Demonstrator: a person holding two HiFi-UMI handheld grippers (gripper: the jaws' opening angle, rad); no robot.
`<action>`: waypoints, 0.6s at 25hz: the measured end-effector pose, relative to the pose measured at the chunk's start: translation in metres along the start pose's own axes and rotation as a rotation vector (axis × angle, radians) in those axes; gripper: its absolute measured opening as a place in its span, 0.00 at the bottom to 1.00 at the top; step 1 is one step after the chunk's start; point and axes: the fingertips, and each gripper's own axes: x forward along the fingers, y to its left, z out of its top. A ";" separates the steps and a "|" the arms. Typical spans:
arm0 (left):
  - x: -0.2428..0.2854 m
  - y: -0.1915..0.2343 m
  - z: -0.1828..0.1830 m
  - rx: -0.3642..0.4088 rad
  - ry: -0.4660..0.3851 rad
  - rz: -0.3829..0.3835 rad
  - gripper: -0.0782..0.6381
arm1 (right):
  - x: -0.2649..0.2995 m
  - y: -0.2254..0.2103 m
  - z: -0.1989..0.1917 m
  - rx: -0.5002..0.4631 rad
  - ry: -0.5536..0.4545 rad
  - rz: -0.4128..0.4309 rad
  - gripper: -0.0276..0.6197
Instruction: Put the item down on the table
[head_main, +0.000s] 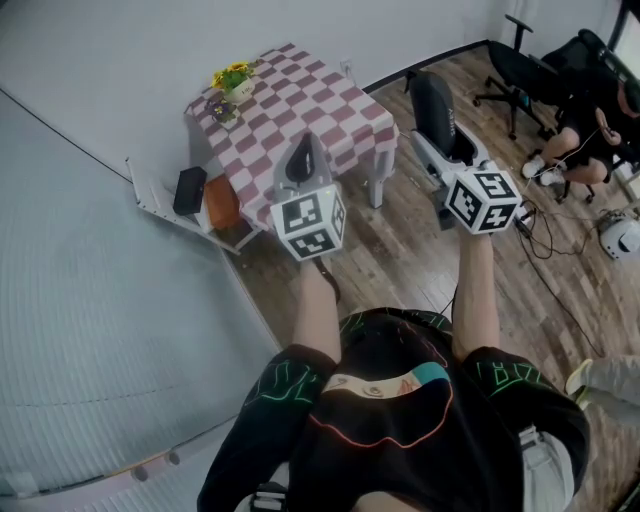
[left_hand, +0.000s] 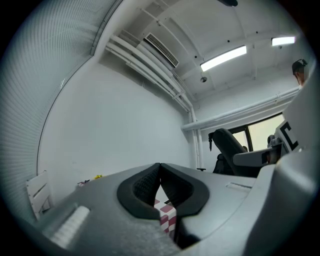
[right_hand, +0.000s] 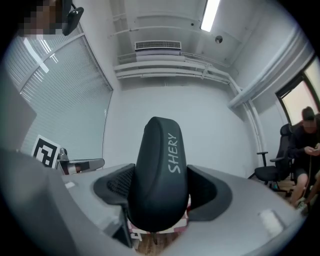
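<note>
Two grippers, one item, one desk. The left gripper (left_hand: 160, 169) has its jaws together, the tips meeting with nothing between them; only a sliver of checked cloth shows through the gap below the tips.

Ahead of it in the head view stands the single desk (head_main: 322, 108), covered with a red-and-white checked cloth. It carries one pot of yellow flowers (head_main: 235, 82) at its far left corner and a smaller object beside the pot, too small to identify.

To the right, the right gripper (right_hand: 157, 194) is clamped on the one item (right_hand: 160, 160), its pads pressing both sides of the item's lower half. The item is a smooth, dark grey, oblong piece with a rounded top and the pale lettering "SHERY" running up one side. In the right gripper view it stands upright, its long axis running top to bottom and the rounded end uppermost, rising well above the jaws. It is held in the air over the wooden floor (head_main: 400, 260), to the right of the desk and clear of it.

Farther right are one empty black office chair (head_main: 515, 62) and one seated person (head_main: 590, 120).
</note>
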 end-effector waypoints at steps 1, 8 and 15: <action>0.001 -0.002 0.001 0.001 -0.002 -0.002 0.12 | 0.000 0.000 0.000 0.000 -0.003 0.006 0.54; -0.001 -0.007 -0.004 0.006 0.007 0.008 0.12 | 0.001 -0.007 -0.001 0.016 -0.009 0.032 0.54; -0.002 0.008 -0.020 0.001 0.047 0.055 0.12 | 0.013 -0.004 -0.018 0.044 0.015 0.060 0.54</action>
